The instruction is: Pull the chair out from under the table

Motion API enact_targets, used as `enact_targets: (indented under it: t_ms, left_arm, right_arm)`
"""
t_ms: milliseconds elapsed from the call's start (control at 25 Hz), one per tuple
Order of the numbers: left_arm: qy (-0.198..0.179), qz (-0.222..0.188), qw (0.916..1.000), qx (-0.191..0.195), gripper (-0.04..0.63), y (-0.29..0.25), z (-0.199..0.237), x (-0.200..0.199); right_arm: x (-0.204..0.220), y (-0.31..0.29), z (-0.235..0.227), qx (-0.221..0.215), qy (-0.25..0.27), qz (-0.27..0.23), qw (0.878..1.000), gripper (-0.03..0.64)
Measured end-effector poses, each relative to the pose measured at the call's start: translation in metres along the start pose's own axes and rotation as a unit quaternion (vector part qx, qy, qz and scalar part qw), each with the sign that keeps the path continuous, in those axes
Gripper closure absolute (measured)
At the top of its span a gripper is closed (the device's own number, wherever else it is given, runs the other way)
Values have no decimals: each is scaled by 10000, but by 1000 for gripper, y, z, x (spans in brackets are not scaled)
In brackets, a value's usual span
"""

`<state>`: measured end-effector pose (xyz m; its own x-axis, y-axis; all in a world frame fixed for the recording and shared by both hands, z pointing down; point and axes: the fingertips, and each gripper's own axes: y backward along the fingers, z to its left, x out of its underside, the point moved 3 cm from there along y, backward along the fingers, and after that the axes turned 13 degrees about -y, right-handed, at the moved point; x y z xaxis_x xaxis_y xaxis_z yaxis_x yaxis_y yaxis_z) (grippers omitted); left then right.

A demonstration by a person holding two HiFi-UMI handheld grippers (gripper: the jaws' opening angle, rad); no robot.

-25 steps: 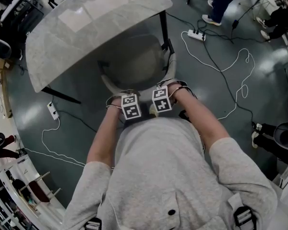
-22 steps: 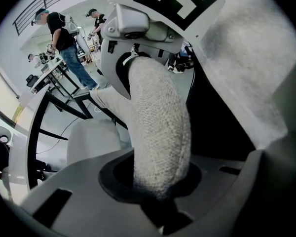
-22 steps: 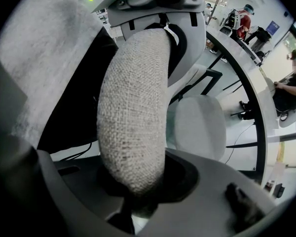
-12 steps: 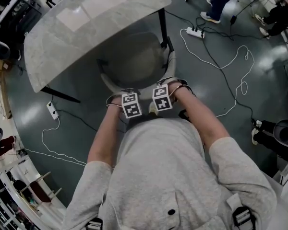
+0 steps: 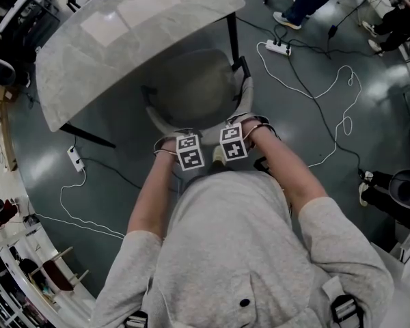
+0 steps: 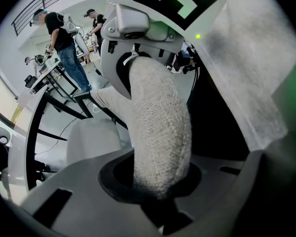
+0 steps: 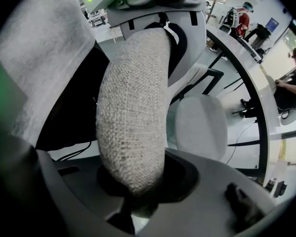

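Two grippers are closed on the same thing: the left gripper (image 5: 189,151) and the right gripper (image 5: 233,142) stand close side by side, pointing down, each clamping the padded grey backrest (image 6: 160,132) of the chair (image 5: 191,91). Its seat lies partly under the marble table (image 5: 109,39). Further right, a white cable (image 5: 328,94) and a power strip (image 5: 279,48) lie on the dark floor

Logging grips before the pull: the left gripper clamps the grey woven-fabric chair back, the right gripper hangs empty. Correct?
No: the right gripper view shows the right gripper clamped on the grey woven-fabric chair back too, like the left gripper.
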<state>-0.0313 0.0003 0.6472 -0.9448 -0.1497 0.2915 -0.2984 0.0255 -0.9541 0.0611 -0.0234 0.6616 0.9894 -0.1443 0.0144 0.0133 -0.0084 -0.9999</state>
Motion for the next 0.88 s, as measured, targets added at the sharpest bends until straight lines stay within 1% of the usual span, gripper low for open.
enact_targets:
  t_ms: [200, 520, 880]
  left_arm:
    - [-33, 23, 10000, -5, 505, -1, -2, -5]
    - [-84, 14, 10000, 10, 505, 2, -20, 0]
    - [-113, 16, 9999, 31, 505, 2, -38, -7]
  right_arm:
    - [5, 1, 4, 14, -17, 12, 10000, 529]
    - [-5, 1, 21, 10, -49, 15, 10000, 529]
    - [-4, 1, 41, -1, -88, 21, 10000, 529]
